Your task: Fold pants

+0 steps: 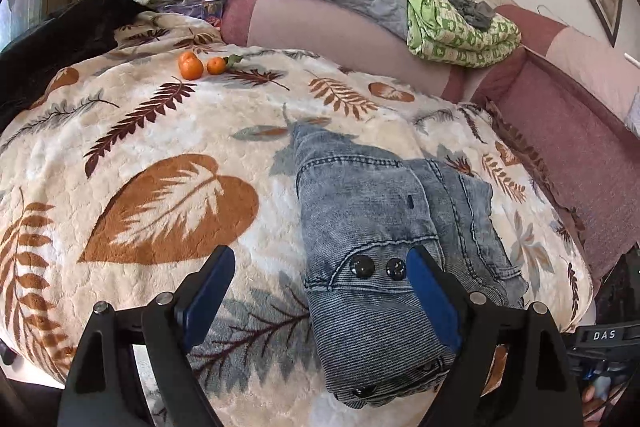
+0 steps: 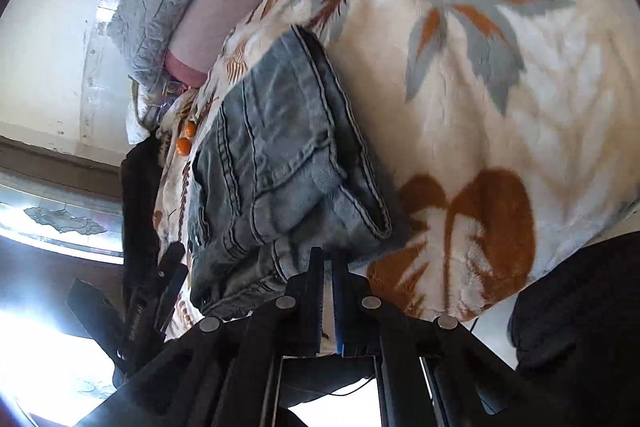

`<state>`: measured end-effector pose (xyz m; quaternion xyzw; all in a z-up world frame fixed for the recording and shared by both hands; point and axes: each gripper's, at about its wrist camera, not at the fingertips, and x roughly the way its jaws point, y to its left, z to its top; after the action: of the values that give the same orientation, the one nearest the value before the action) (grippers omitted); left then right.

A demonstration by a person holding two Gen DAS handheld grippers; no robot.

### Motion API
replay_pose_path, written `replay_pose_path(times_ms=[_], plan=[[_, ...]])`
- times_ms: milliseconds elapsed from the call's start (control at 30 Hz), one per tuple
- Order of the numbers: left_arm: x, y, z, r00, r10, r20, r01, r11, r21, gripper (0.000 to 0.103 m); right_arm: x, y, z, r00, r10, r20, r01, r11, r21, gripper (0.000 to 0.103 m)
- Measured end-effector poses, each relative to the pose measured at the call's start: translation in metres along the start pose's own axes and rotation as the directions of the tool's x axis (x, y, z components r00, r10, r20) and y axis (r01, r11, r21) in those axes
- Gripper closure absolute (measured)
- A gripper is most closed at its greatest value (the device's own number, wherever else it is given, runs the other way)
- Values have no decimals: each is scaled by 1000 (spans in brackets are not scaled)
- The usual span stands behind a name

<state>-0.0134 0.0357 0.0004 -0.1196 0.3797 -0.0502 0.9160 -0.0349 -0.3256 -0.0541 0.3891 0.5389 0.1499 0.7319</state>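
Pants [image 1: 384,227] lay as a folded denim bundle on the leaf-print blanket [image 1: 160,147] of the bed, long axis running away from the left hand-held gripper [image 1: 320,275]. That one gaped wide, its right pad resting on the near end beside two buttons, gripping nothing. The right hand-held gripper [image 2: 326,267] (jaws pressed together) met the bundle's edge; whether it pinched cloth I could not tell.

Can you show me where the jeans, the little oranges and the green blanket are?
jeans [image 1: 372,211]: left wrist view, on the flat denim above the two black buttons.
oranges [image 1: 191,67]: left wrist view, on the front of the bigger one.
green blanket [image 1: 452,31]: left wrist view, on its patterned folded side.
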Motion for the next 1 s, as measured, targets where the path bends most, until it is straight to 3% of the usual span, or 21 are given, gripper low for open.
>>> replay_pose_path(times_ms=[67, 133, 167, 200, 333, 433, 567, 633, 700, 867, 1000], plan=[[20, -1, -6, 996, 13, -93, -13, 1000, 4, 15, -3, 2, 1, 998, 60, 18, -61, 998, 24, 95], [25, 4, -9, 994, -6, -107, 2, 999, -35, 15, -11, 8, 5, 991, 127, 52, -129, 991, 37, 80], [25, 5, -8, 994, -14, -111, 9, 999, -39, 15, -16, 11, 7, 987, 140, 73, -143, 989, 43, 47], [25, 6, -8, 993, -16, -114, 13, 999, -34, 15, -21, 13, 8, 983, 151, 104, -156, 987, 40, 25], [24, 5, -10, 994, -16, -109, 12, 999, -38, 14, -14, 16, 20, 987, 116, 114, -122, 991, 50, 25], [23, 5, -11, 994, -17, -109, 13, 999, -37, 14, 0, 14, 31, 988, 124, 91, -131, 989, 70, 30], [23, 5, -10, 994, -17, -110, 13, 999, -38, 14, 21, 4, 39, 996, 72, 52, -78, 989, 122, 50], [23, 4, -11, 994, -13, -107, 9, 999, -38, 14, 23, 6, 44, 997, 59, 52, -64, 992, 110, 56], [23, 5, -10, 994, -13, -109, 9, 999, -36, 14, 25, 13, 45, 999, 25, 41, -27, 998, 48, 98], [17, 4, -8, 996, -4, -86, 2, 1000, -22, 14, 0, 44, 36, 993, 9, 115, 1, 997, -80, 98], [-10, 2, -1, 998, 18, 58, -18, 1000, -3, 14, -21, 56, 23, 989, 31, 146, -15, 993, -114, 99]])
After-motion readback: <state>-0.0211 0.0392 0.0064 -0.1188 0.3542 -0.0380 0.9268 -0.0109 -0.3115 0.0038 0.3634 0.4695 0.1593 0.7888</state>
